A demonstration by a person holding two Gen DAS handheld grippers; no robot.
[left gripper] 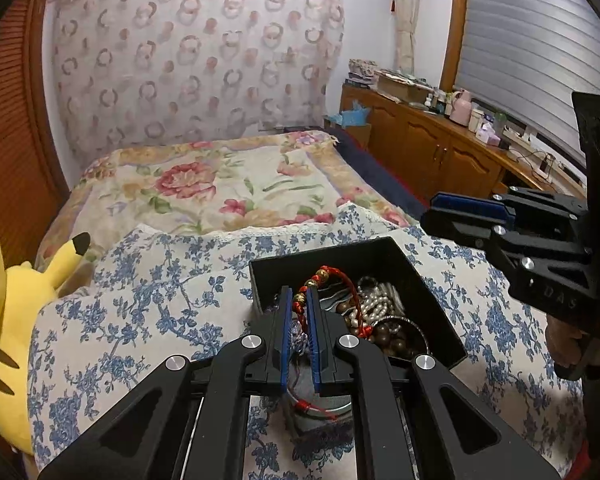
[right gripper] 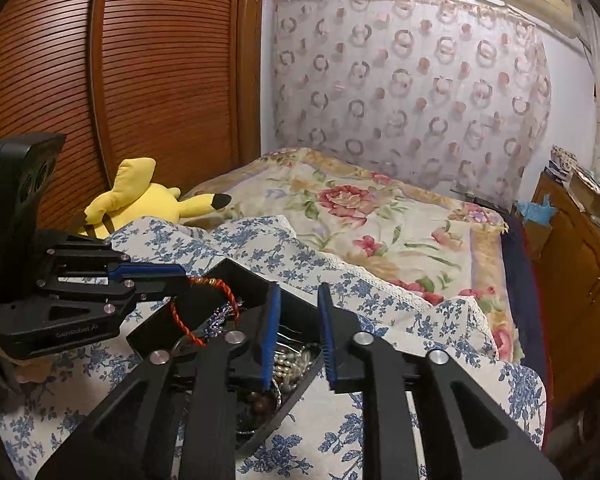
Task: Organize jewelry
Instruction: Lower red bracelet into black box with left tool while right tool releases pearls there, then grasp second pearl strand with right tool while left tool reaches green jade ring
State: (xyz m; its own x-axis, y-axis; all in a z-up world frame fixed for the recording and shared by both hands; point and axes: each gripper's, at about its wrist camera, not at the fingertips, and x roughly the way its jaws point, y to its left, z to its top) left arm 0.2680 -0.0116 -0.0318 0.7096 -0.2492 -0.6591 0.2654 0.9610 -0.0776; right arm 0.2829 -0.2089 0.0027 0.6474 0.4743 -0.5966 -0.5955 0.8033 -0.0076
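Observation:
An open black box sits on the blue-flowered cloth and holds pearls, brown wooden beads and other jewelry. My left gripper hovers over the box's near left corner, shut on a red cord bracelet with gold beads, whose loop hangs above the box. In the right wrist view the same bracelet dangles from the left gripper. My right gripper stands open over the box, nothing between its pads, with pearls below. In the left wrist view it hangs right of the box.
A blue-flowered cloth covers the near end of the bed, with a floral blanket beyond. A yellow plush toy lies at the left edge. A wooden cabinet with bottles lines the right wall. A grey round object lies under my left gripper.

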